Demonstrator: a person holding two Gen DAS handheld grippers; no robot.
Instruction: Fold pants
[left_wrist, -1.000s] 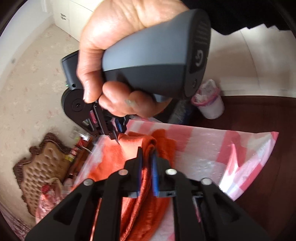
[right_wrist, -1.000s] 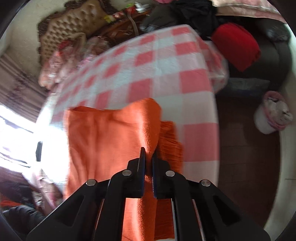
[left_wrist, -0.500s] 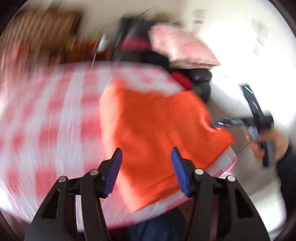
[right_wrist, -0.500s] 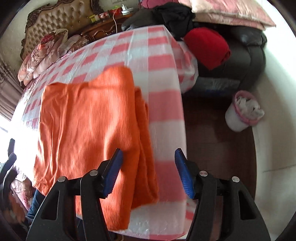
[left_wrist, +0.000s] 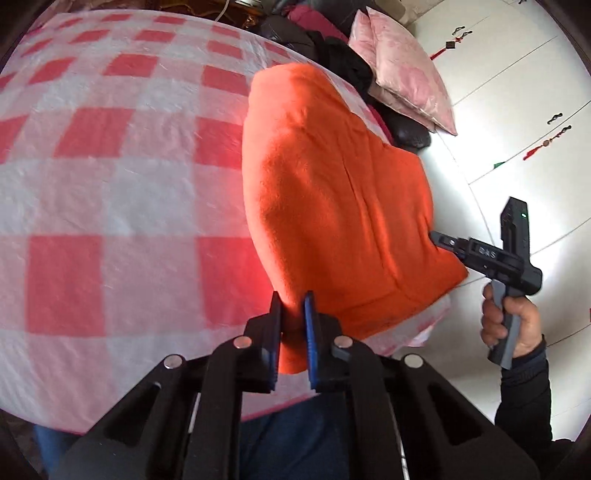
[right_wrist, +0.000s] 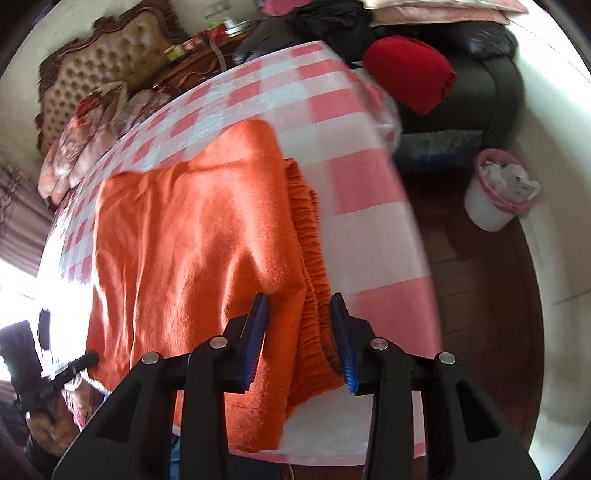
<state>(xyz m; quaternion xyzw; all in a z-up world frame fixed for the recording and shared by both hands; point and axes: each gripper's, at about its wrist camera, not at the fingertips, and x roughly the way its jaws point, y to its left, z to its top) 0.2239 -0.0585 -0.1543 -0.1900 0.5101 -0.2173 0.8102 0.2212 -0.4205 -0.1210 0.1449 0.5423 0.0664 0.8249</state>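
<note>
Both grippers have just been closing: left gripper (left_wrist: 292, 308) pinches the orange pants' (left_wrist: 332, 206) near corner; right gripper (right_wrist: 298, 314) stands half-open astride their waistband edge. Pants lie folded on the checked tablecloth (left_wrist: 110, 184). Only the right view shows the bin (right_wrist: 495, 195).

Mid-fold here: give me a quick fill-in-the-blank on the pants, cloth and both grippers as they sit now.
1. The folded pants are ____ in colour.
2. They lie on a tablecloth checked pink and ____.
3. The left gripper, its jaws just closing, is pinched on the ____ of the pants.
4. The right gripper has its jaws ____ astride the gathered waistband.

Missing words: orange; white; corner; open
</note>
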